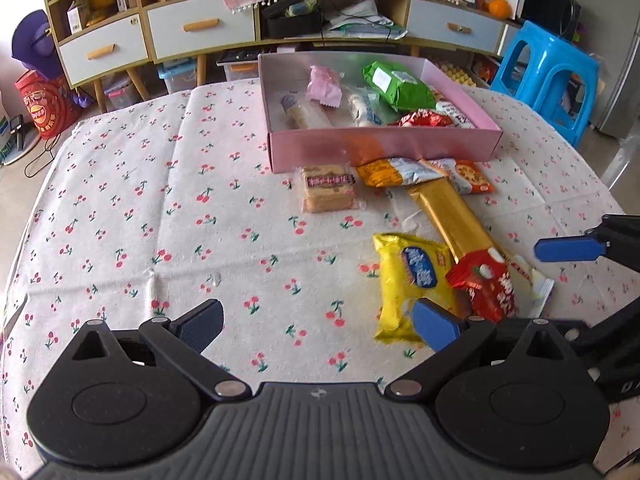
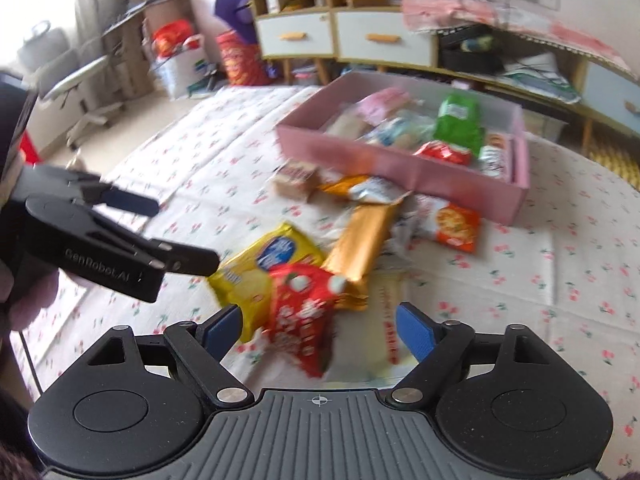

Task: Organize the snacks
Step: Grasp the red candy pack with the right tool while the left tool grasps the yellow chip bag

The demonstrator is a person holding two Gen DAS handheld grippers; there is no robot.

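A pink box (image 1: 384,146) (image 2: 400,168) holds several snacks, among them a green pack (image 1: 396,84) (image 2: 458,120). In front of it lie loose snacks: a biscuit pack (image 1: 328,188), an orange pack (image 1: 466,174), a long gold pack (image 1: 452,212) (image 2: 360,240), a yellow pack (image 1: 412,280) (image 2: 264,264) and a red pack (image 1: 486,284) (image 2: 304,312). My left gripper (image 1: 318,322) is open, its right fingertip over the yellow pack. My right gripper (image 2: 320,326) is open, with the red pack between its fingers, touching neither.
The table wears a white cherry-print cloth (image 1: 160,220). A blue plastic stool (image 1: 548,76) stands beyond the right edge. A cabinet with drawers (image 1: 200,28) lines the back wall. A red bag (image 1: 40,108) sits on the floor at left.
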